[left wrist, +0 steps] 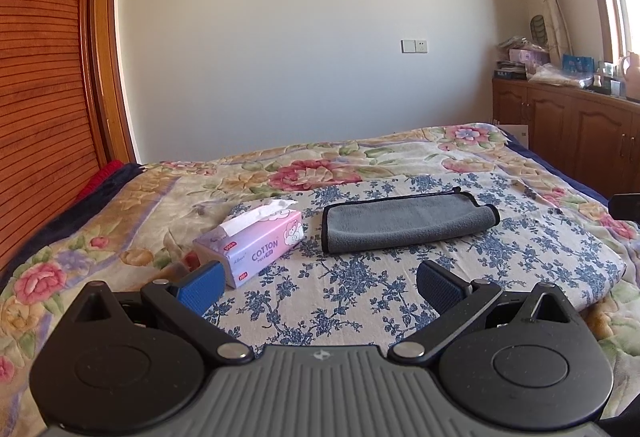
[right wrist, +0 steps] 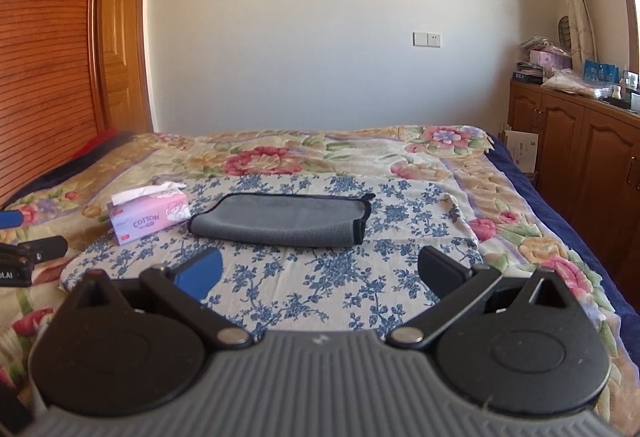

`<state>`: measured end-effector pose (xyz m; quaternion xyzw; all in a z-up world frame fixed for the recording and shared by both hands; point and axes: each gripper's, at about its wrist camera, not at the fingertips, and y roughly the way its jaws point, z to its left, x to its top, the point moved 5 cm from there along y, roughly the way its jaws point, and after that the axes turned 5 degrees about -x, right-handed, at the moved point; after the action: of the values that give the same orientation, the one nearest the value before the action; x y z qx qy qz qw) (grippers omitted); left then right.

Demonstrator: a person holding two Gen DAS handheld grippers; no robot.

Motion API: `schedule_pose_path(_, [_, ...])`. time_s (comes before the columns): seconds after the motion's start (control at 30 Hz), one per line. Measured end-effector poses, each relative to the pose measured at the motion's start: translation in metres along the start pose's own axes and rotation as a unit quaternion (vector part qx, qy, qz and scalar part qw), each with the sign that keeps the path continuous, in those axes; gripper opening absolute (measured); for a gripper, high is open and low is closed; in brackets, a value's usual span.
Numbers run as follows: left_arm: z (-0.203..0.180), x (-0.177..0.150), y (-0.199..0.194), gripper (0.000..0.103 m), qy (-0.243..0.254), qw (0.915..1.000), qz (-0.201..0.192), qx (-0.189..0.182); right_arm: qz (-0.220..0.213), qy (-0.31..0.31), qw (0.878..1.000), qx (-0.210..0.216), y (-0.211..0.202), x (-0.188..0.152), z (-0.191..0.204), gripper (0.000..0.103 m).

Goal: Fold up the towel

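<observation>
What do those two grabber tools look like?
Both look alike: a ribbed grey body, two big round black discs, and black link arms with silver rivets. The left tool has two blue textured pads. The right tool shows one blue pad; its other finger looks black from here.

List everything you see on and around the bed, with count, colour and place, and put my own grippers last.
towel: one, grey with black trim, folded on the blue-flowered cloth, right of the tissue pack
tissue pack: one, pink and lilac, white tissue sticking out, beside the towel's left end
blue-flowered cloth: one, cream with blue flowers, spread on the bedspread
bedspread: one, cream with pink flowers, covers the bed
cabinet: one, brown wood, right wall, cluttered top
wall socket: one plate pair, white, far wall
left hand-held gripper: one, black with blue pads, open, short of the towel
right hand-held gripper: one, black, open, short of the towel
</observation>
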<state>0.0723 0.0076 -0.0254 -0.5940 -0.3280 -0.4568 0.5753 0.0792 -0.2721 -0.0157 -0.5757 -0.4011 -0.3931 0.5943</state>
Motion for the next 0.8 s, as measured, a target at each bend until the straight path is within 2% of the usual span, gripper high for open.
schedule_pose_path(0.8, [-0.0013,0.0077,-0.0101,0.103,0.004,0.9991,-0.042,0.007,-0.049,-0.014,0.998,-0.021,-0.0081,0.0061,-0.0015,0.103])
